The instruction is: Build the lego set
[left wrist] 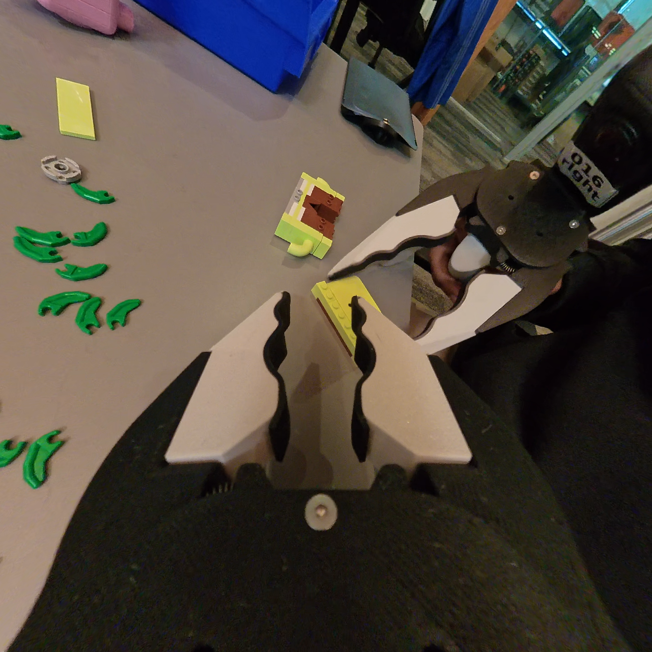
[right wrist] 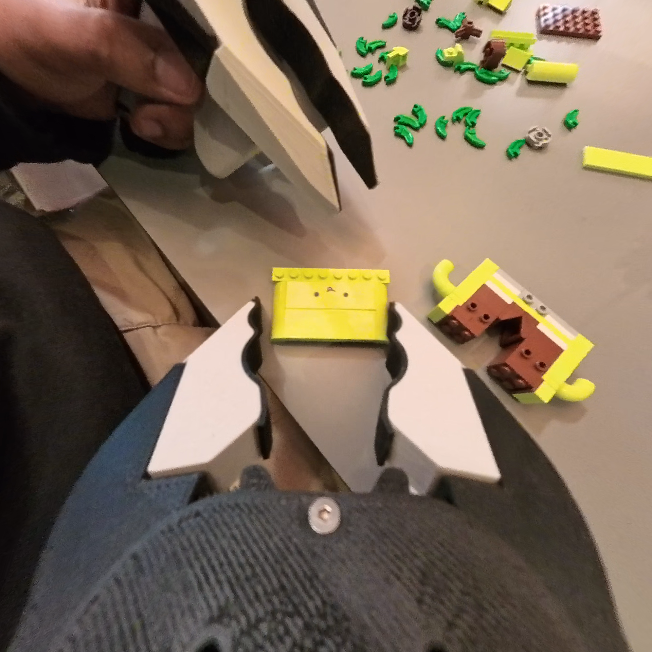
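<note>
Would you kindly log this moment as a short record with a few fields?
Surface: grey table
Right gripper: open, fingers either side of the lime block, contact unclear
Left gripper: open, empty, close to the same block
Sub-assembly: brown-and-lime build lying on the table, apart from both grippers
Loose parts: green leaf pieces, lime flat tile, grey round piece

Lime block (left wrist: 335, 310) half hidden behind the jaws; pink piece (left wrist: 88, 14) and lime tile (right wrist: 617, 163) edge-cropped.
</note>
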Available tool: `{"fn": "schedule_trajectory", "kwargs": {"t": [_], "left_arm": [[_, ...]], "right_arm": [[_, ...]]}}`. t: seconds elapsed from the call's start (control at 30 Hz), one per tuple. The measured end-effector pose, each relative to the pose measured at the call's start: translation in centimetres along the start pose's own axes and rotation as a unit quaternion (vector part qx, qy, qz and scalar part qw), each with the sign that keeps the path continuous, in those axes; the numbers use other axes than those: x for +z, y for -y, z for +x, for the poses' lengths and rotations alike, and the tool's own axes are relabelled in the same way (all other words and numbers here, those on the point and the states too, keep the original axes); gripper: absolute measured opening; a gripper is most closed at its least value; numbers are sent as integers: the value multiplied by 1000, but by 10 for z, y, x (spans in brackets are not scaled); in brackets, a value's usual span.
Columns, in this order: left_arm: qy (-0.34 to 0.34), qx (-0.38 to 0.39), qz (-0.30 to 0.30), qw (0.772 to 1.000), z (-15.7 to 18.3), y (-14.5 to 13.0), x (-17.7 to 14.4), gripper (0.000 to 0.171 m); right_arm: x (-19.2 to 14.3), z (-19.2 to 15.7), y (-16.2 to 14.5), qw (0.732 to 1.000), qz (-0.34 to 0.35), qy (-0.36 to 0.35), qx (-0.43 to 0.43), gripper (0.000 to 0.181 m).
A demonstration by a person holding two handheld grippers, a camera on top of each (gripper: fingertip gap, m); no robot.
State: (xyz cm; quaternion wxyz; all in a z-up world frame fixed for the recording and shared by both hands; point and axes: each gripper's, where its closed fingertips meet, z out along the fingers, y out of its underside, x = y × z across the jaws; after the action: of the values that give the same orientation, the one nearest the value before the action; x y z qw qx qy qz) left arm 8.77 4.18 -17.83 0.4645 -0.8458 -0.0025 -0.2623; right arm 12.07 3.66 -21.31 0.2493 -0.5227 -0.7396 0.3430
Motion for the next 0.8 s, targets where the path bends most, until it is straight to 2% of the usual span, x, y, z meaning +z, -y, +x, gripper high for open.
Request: {"fn": "schedule_trajectory", "kwargs": {"t": [0.03,0.33,0.43,0.53,0.63,0.73,0.8], "left_arm": [[-1,0,0,1000,0,0,0,33],[-1,2,4,1000,1,1,0,33],[-23,-7,32,999,3,15,5,36],[-51,0,37,998,5,30,22,48],[-2,41,3,999,-9,37,46,67],[19,96,-49,994,-9,31,65,81],[12,105,-68,992,-4,26,72,85]], "right_arm": [[0,-3,0,1000,-2,6,-1,64],[-9,0,4,1000,16,8,0,63],[-24,10,13,999,39,-10,1,63],[-45,34,10,998,40,-50,5,63],[-63,60,-7,996,19,-85,29,64],[-73,77,-26,993,10,-99,69,63],[-75,79,-34,991,16,-87,102,63]]}}
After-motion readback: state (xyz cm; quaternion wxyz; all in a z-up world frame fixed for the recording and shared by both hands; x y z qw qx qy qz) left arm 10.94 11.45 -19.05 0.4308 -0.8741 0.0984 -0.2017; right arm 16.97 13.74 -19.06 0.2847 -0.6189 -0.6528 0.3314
